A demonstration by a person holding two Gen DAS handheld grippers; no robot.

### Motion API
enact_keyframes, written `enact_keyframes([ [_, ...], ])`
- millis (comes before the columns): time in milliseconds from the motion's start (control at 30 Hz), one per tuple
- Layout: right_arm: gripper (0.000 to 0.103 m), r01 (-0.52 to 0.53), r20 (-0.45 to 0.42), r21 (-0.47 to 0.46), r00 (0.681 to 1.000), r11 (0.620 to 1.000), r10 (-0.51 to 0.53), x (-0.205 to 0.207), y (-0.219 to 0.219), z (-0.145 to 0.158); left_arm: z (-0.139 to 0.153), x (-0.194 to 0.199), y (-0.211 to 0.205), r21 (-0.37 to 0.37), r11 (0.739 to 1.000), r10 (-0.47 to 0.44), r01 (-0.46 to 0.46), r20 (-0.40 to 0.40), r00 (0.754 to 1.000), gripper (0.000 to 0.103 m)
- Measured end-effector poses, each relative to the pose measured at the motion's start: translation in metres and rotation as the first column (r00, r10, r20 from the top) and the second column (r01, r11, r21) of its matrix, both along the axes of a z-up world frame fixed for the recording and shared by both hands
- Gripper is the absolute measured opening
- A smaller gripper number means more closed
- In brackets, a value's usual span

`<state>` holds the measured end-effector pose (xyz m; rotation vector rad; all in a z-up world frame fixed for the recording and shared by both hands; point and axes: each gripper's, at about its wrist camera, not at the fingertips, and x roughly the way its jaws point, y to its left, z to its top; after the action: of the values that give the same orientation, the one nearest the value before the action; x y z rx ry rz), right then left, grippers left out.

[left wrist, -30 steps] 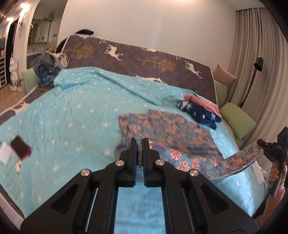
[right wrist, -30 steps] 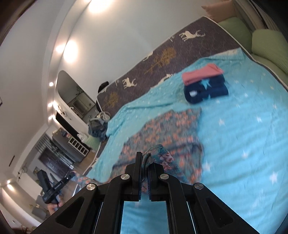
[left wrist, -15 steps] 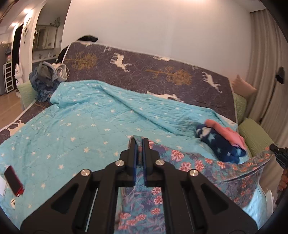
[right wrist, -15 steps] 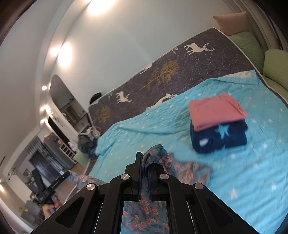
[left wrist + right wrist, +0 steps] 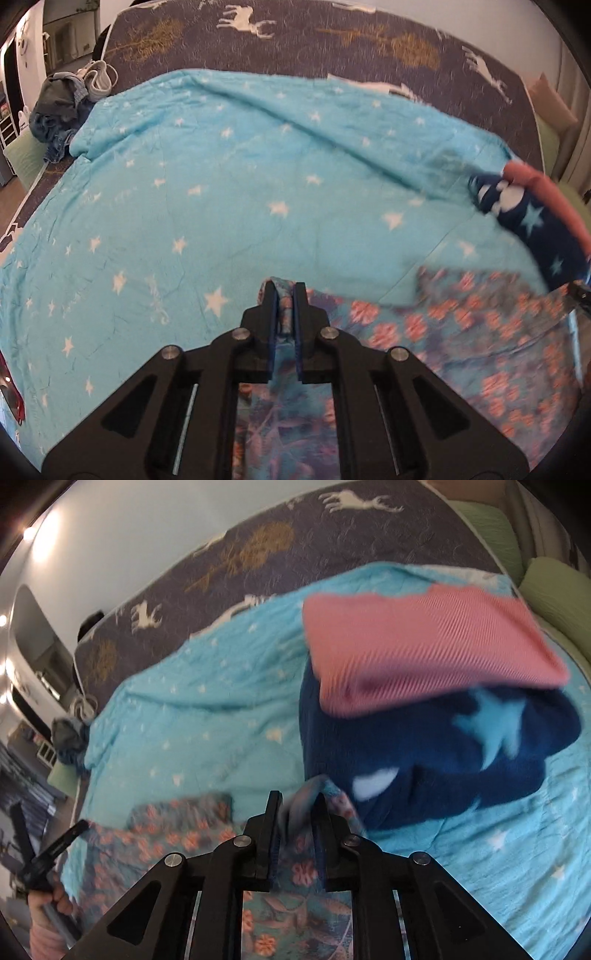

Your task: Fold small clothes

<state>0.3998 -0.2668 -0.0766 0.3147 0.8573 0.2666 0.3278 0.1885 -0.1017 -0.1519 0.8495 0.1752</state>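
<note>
The left gripper [image 5: 284, 314] had its jaws pinched tight on a bunched corner of the floral garment [image 5: 480, 332]. The right gripper [image 5: 295, 823] held the other corner more loosely: its jaws had just been opening, a fold of the cloth was between them, and I judged the pads were no longer pressing it. The garment hung slack between the 2 grippers and draped down onto the turquoise star quilt [image 5: 221, 184] near the front of the bed, its far edge lying flat on the cover.

Just beyond the right gripper sat a stack of 2 folded pieces, a pink ribbed one [image 5: 424, 646] on top of a navy star-print fleece [image 5: 443, 746]. Well off at the far corner lay a heap of denim clothes [image 5: 59, 107].

The step in hand looked like laying the carried edge down to finish a fold. To do it well, I thought both corners should land level with each other and square over the layer below, the left corner let go only once the cloth rested flat, and the grippers should draw back low without dragging the fabric or nudging the stack.
</note>
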Motion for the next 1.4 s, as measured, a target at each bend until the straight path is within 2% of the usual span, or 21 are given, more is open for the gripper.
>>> enact_keyframes([
  [33,0.025,-0.010,-0.002,-0.001,1.000,1.000,0.010,-0.004,-0.001,-0.003,0.001,-0.004,0.003,-0.002,1.000,-0.002,0.002,0.004,1.000,0.012],
  [100,0.045,-0.009,0.015,-0.016,1.000,1.000,0.010,-0.019,-0.008,0.001,0.008,-0.018,0.010,0.004,1.000,0.007,-0.007,0.013,1.000,0.019],
  [167,0.053,0.008,0.045,-0.022,0.999,1.000,-0.007,-0.039,-0.021,0.009,0.019,-0.036,0.016,0.024,1.000,0.019,-0.020,0.037,0.999,0.024],
  [233,0.057,0.020,0.060,-0.016,0.998,1.000,-0.019,-0.071,-0.039,0.020,0.033,-0.071,0.021,0.049,0.999,0.021,-0.024,0.063,0.998,0.038],
  [300,0.064,0.037,0.049,0.024,0.998,0.999,-0.038,-0.106,-0.061,0.024,0.036,-0.105,0.024,0.041,0.999,0.007,-0.010,0.075,0.997,0.059],
  [467,0.066,0.059,-0.076,0.135,0.996,0.989,-0.049,-0.195,-0.098,-0.002,0.017,-0.203,0.011,-0.070,0.996,-0.050,0.050,0.002,0.999,0.061],
  [567,0.066,0.060,-0.136,0.224,0.990,0.973,-0.030,-0.243,-0.100,-0.026,0.007,-0.239,0.003,-0.155,0.986,-0.062,0.063,0.016,0.998,0.076],
  [600,0.066,0.056,-0.142,0.238,0.990,0.970,-0.022,-0.251,-0.097,-0.030,0.002,-0.249,0.001,-0.199,0.977,-0.070,0.074,0.026,0.997,0.077],
  [633,0.066,0.047,-0.145,0.254,0.989,0.966,-0.010,-0.257,-0.092,-0.034,-0.005,-0.256,-0.001,-0.268,0.959,-0.083,0.087,0.028,0.996,0.077],
  [733,0.067,0.021,-0.138,0.328,0.990,0.945,0.026,-0.258,-0.078,-0.038,-0.022,-0.242,-0.004,-0.388,0.918,-0.108,0.085,-0.038,0.993,0.077],
  [800,0.068,-0.010,-0.128,0.384,0.990,0.923,0.064,-0.242,-0.070,-0.038,-0.023,-0.229,-0.006,-0.375,0.925,-0.070,0.058,-0.018,0.997,0.077],
  [867,0.068,0.015,-0.147,0.410,0.988,0.912,0.050,-0.225,-0.066,-0.041,-0.024,-0.213,-0.008,-0.365,0.931,-0.026,0.023,-0.002,1.000,0.077],
  [967,0.068,0.064,-0.167,0.458,0.986,0.887,0.015,-0.203,-0.059,-0.048,-0.029,-0.194,-0.003,-0.434,0.900,0.049,-0.046,-0.004,0.999,0.077],
  [1000,0.068,0.081,-0.172,0.460,0.985,0.884,0.000,-0.196,-0.056,-0.048,-0.029,-0.185,-0.001,-0.449,0.891,0.075,-0.068,-0.002,0.997,0.069],
  [1033,0.066,0.092,-0.178,0.459,0.984,0.884,-0.010,-0.192,-0.054,-0.049,-0.029,-0.182,0.000,-0.440,0.894,0.098,-0.089,-0.003,0.995,0.056],
  [1067,0.042,0.098,-0.177,0.449,0.984,0.888,-0.019,-0.187,-0.052,-0.047,-0.030,-0.181,0.003,-0.434,0.895,0.106,-0.099,-0.007,0.994,0.013],
  [1100,0.012,0.099,-0.183,0.428,0.983,0.898,-0.021,-0.185,-0.050,-0.049,-0.032,-0.177,0.005,-0.455,0.885,0.102,-0.103,-0.026,0.994,0.014],
  [1133,0.012,0.104,-0.202,0.413,0.979,0.905,-0.021,-0.183,-0.049,-0.052,-0.033,-0.179,0.009,-0.494,0.860,0.130,-0.125,-0.024,0.991,0.014],
  [1167,0.012,0.118,-0.208,0.423,0.978,0.899,-0.030,-0.183,-0.049,-0.053,-0.029,-0.182,0.008,-0.491,0.863,0.131,-0.118,-0.007,0.991,0.013],
  [1233,0.011,0.111,-0.180,0.427,0.983,0.897,-0.035,-0.191,-0.050,-0.047,-0.016,-0.194,0.001,-0.440,0.894,0.114,-0.089,0.031,0.993,0.013],
  [1400,0.010,0.035,-0.098,0.422,0.995,0.906,0.007,-0.234,-0.053,-0.011,0.020,-0.248,-0.014,-0.379,0.925,0.016,0.018,0.087,0.996,0.013],
])
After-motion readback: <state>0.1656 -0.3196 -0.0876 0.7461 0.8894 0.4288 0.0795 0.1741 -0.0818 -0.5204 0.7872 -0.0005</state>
